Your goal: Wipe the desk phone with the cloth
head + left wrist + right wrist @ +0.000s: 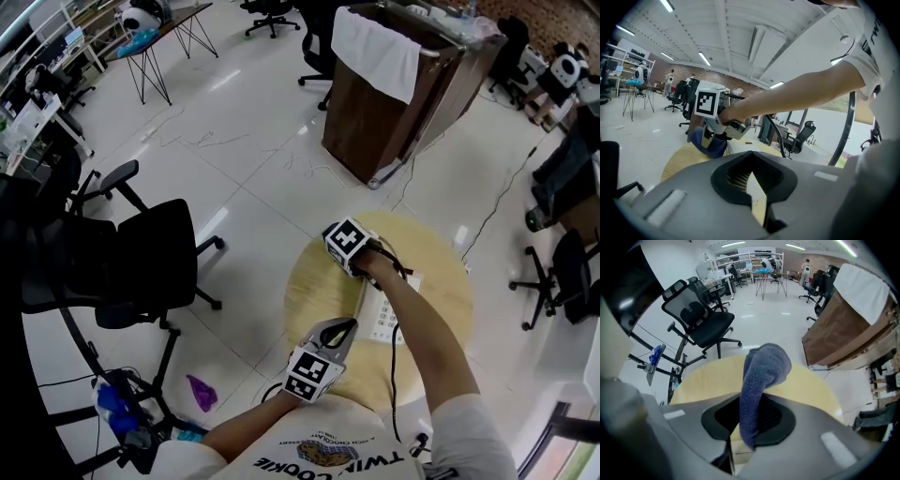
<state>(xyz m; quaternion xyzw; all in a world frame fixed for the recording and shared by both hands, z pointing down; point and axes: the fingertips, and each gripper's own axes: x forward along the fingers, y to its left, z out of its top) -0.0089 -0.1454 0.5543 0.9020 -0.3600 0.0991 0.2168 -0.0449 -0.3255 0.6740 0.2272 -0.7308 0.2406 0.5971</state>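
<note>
A white desk phone (385, 317) lies on the round wooden table (441, 272), its cord (394, 375) running toward me. My right gripper (362, 272) is over the phone's far left end, shut on a blue-grey cloth (761, 376) that hangs folded from its jaws. From the left gripper view the cloth (708, 143) touches the table beside the phone (740, 146). My left gripper (340, 329) is at the table's near edge and points at the phone's near left side. Its jaws meet, with nothing seen between them.
A black office chair (141, 253) stands left of the table. A brown lectern (394, 94) draped with a white cloth is beyond it. More chairs (553, 281) stand to the right. A purple scrap (200, 392) lies on the floor at lower left.
</note>
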